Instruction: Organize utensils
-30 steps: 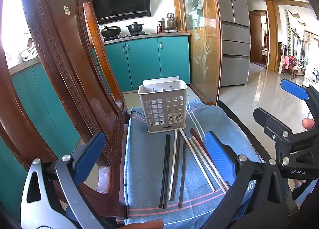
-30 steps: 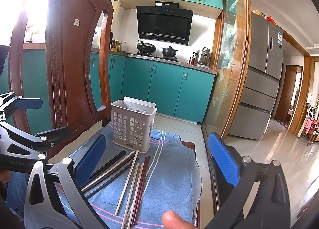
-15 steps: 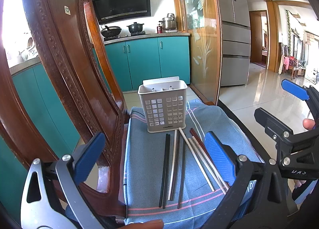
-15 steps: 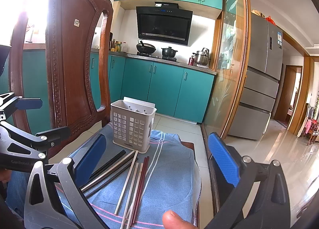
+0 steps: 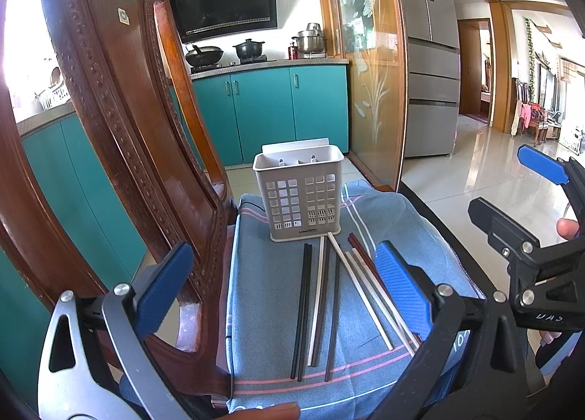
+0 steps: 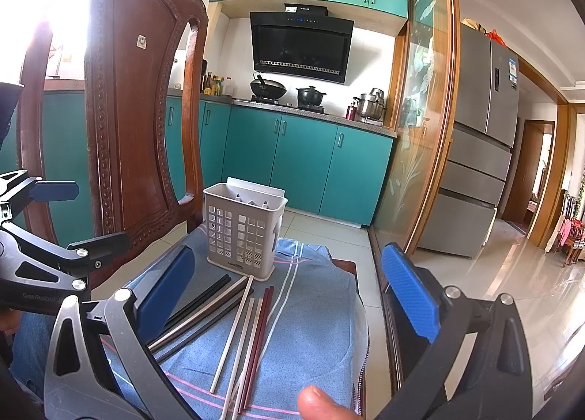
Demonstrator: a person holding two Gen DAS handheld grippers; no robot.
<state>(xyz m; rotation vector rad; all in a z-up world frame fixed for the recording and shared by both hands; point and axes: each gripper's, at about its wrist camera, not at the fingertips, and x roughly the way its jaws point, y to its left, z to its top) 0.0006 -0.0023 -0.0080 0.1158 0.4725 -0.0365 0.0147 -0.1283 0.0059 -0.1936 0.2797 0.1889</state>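
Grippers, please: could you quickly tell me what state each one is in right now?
Left gripper: open, holding nothing, above the chopsticks on the blue cloth.
Right gripper: open, holding nothing.

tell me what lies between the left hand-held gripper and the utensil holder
In the left wrist view, chopsticks lie loose on the blue cloth between the open left hand-held gripper and the holder.

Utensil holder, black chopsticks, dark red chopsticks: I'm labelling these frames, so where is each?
Utensil holder (image 5: pixel 299 200): left wrist view, on its perforated front wall.
Black chopsticks (image 5: pixel 302 306): left wrist view, mid-length of the leftmost pair.
Dark red chopsticks (image 6: pixel 260 332): right wrist view, mid-length of the pair.
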